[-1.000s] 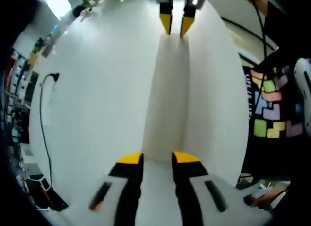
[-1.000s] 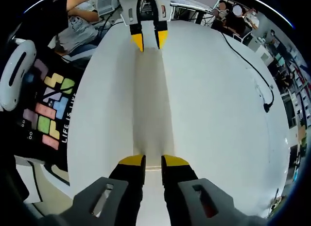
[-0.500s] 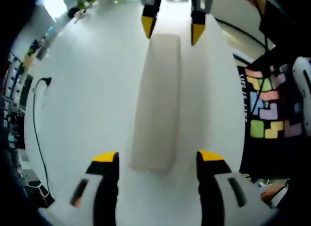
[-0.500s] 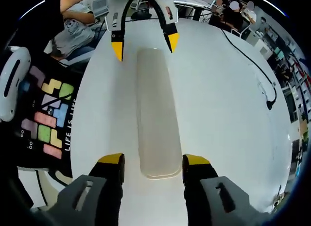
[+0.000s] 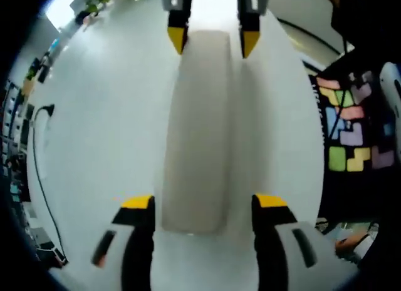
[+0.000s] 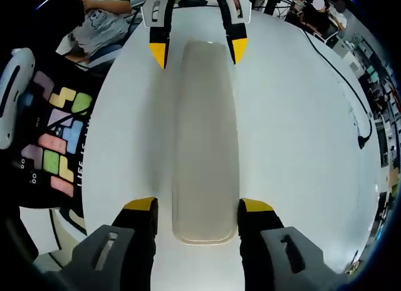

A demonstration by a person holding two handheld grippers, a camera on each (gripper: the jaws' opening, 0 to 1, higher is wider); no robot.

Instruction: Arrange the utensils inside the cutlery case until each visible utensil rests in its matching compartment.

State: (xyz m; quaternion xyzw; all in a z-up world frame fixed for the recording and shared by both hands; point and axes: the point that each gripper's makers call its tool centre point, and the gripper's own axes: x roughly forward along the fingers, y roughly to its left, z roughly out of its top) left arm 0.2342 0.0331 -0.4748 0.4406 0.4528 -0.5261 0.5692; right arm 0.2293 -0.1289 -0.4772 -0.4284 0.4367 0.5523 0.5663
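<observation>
Both grippers spread at the case ends

Lengthwise on the white bench (image 5: 94,128) lies the closed cutlery case (image 5: 197,128). Left gripper (image 5: 202,203) has its jaws apart, flanking one end without touching. Right gripper (image 6: 197,206) is likewise spread wide around the opposite end, case between its jaws.

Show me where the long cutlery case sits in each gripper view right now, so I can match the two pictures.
Left gripper view: the cutlery case runs up the centre, near end between the left gripper tips, far end between the right gripper tips.
Right gripper view: the case runs up the centre, near end between that gripper's tips.
Shared landmark: the white table under it.
</observation>
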